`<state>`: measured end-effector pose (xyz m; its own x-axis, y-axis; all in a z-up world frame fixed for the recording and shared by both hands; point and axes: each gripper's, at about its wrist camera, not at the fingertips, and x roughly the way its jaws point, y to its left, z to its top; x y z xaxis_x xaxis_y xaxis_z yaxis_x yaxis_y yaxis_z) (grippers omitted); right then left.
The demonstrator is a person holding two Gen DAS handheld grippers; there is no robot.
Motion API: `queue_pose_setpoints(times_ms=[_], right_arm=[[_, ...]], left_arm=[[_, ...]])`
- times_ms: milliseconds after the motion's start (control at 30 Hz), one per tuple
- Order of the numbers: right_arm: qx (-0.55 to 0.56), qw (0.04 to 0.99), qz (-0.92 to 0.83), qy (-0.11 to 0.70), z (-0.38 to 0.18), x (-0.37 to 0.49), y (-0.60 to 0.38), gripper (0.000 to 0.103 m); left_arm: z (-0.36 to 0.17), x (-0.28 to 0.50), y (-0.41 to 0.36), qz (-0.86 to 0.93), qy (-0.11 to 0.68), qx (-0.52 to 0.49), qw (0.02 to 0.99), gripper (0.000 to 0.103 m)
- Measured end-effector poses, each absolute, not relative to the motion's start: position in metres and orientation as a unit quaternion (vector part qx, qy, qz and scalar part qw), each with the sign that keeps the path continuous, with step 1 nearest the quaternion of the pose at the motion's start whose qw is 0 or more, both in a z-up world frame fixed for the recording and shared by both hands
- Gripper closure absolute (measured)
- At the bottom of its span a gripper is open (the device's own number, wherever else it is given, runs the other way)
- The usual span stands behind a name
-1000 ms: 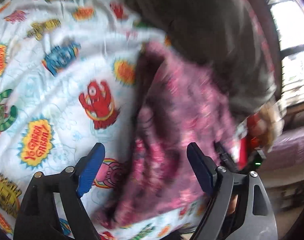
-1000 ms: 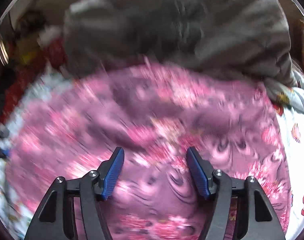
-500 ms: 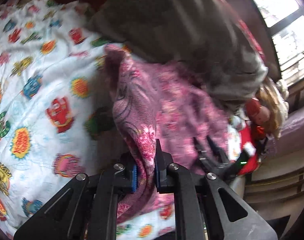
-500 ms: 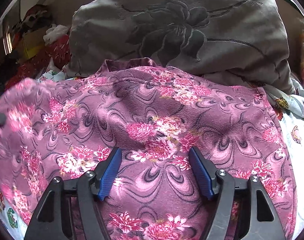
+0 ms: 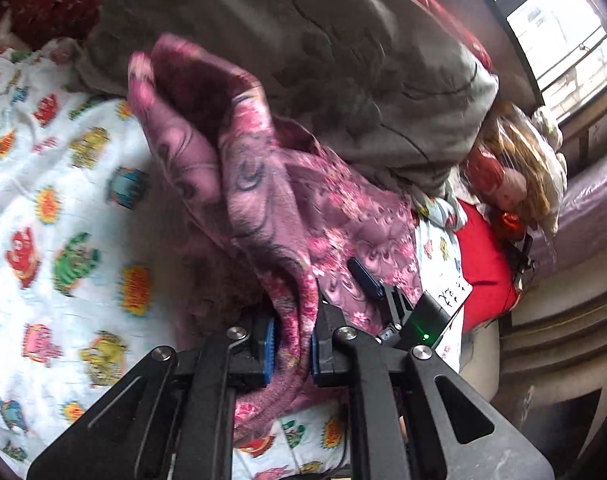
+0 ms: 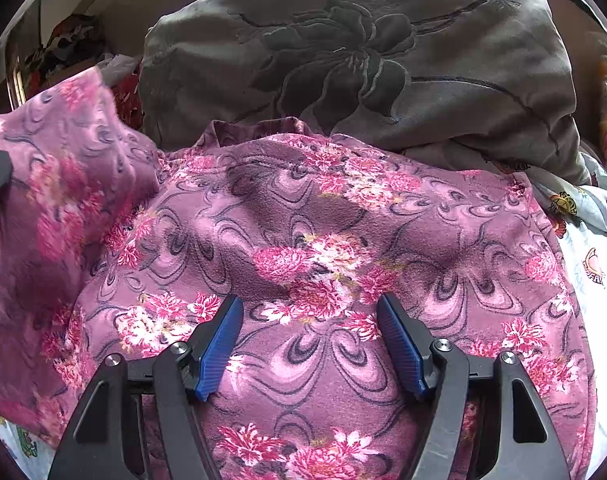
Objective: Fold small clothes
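A small pink-purple floral garment (image 6: 323,240) lies on the cartoon-print bedsheet (image 5: 63,200). My left gripper (image 5: 291,344) is shut on one edge of the garment (image 5: 263,200) and holds that side lifted off the sheet, so the cloth hangs in a fold. My right gripper (image 6: 309,344) is open, its blue pads just above the flat part of the garment, holding nothing. The right gripper also shows in the left wrist view (image 5: 367,280), resting low over the cloth. The lifted flap (image 6: 55,200) rises at the left of the right wrist view.
A big grey blanket (image 6: 363,60) with a flower pattern is heaped right behind the garment. A doll (image 5: 515,184) and a red cloth (image 5: 483,264) lie at the bed's right edge. A window (image 5: 563,28) is at the far right.
My left gripper went from open to shut on the garment's edge and has lifted it up and over toward the right. My right gripper stays open over the cloth.
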<state>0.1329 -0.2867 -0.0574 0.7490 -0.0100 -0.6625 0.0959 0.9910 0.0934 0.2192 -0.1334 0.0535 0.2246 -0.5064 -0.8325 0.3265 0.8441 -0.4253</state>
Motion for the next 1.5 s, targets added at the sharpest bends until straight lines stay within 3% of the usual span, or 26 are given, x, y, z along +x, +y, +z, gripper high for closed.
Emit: queue_pose_setpoints(times_ms=[333, 433, 567, 867, 1033, 1267, 1500], right_arm=[[0.069, 0.934, -0.025, 0.350, -0.058, 0.132, -0.290, 0.031], [0.071, 0.934, -0.025, 0.350, -0.058, 0.132, -0.291, 0.031], [0.071, 0.934, -0.025, 0.350, -0.058, 0.131, -0.291, 0.031], [0.086, 0.929, -0.015, 0.359, -0.052, 0.125, -0.295, 0.031], [0.161, 0.915, 0.003, 0.370, -0.038, 0.093, -0.316, 0.032], [0.401, 0.854, 0.055, 0.328, -0.033, 0.059, -0.336, 0.030], [0.382, 0.846, 0.111, 0.354, -0.041, 0.079, -0.277, 0.030]], left_arm=[[-0.007, 0.223, -0.161, -0.265, 0.626, -0.092, 0.728, 0.092], [-0.014, 0.224, -0.160, -0.268, 0.634, -0.116, 0.716, 0.081], [-0.011, 0.223, -0.159, -0.283, 0.647, -0.153, 0.692, 0.052], [0.026, 0.230, -0.121, -0.261, 0.636, -0.164, 0.708, 0.052], [0.043, 0.255, -0.107, -0.220, 0.629, -0.116, 0.736, 0.052], [0.049, 0.273, -0.152, -0.217, 0.635, -0.054, 0.739, 0.052], [0.036, 0.277, -0.217, -0.205, 0.662, 0.062, 0.719, 0.051]])
